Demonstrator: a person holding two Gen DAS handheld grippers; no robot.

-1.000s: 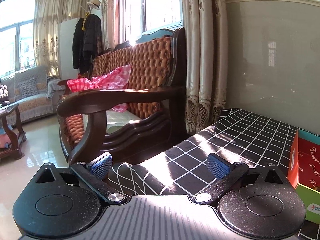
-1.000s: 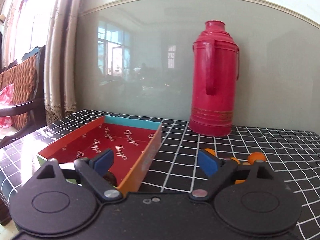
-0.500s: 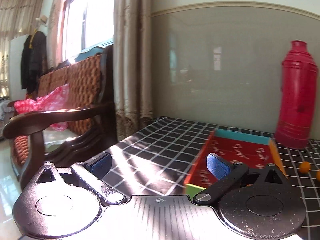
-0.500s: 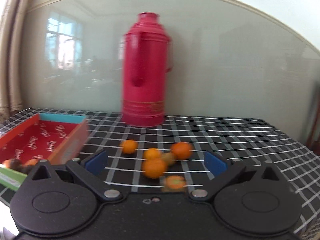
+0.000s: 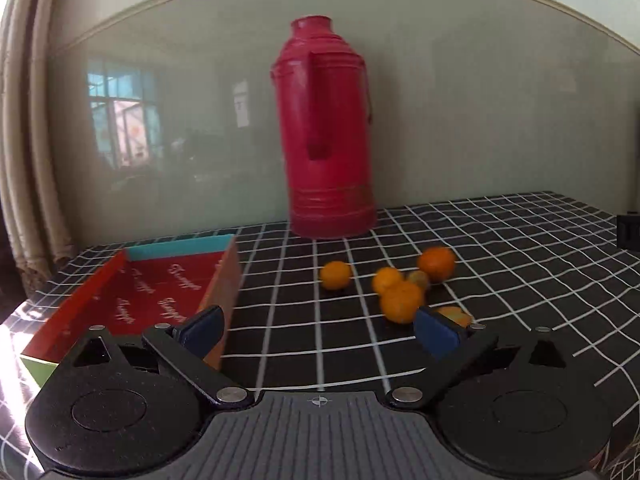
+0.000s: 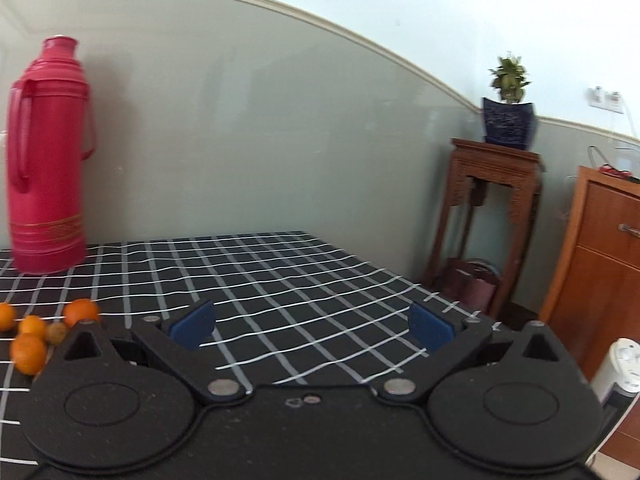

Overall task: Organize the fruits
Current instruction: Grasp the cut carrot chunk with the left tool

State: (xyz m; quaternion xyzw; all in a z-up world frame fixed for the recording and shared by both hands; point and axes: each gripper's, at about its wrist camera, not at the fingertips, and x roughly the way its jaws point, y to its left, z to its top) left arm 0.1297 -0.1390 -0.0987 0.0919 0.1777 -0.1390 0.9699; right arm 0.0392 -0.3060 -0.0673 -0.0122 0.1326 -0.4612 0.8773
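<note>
The sorting looks barely begun. The table (image 5: 500, 248), covered in a black cloth with a white grid, carries everything: a tall red flask (image 5: 326, 136) of glossy plastic stands at the far side against the grey wall, and a shallow cardboard box (image 5: 168, 284), red inside with pale script, a teal far wall and an orange right wall, lies on the left. As much of its floor as shows is bare; its near end is hidden behind the left gripper.

The fruits (image 5: 400, 284) sit loose on the cloth to the right of the box, well apart from it: a lone orange (image 5: 336, 275) on the left, then a cluster touching one another, round and matte-skinned, with one smaller, duller, brownish piece (image 5: 418, 279) among them. None appears to be in the box, so all of them seem left to move.

The left gripper (image 5: 316, 330) hovers near the fruits, its blue-padded fingers spread wide and holding nothing. The right gripper (image 6: 312, 324) points away over bare cloth, fingers likewise apart and empty.
</note>
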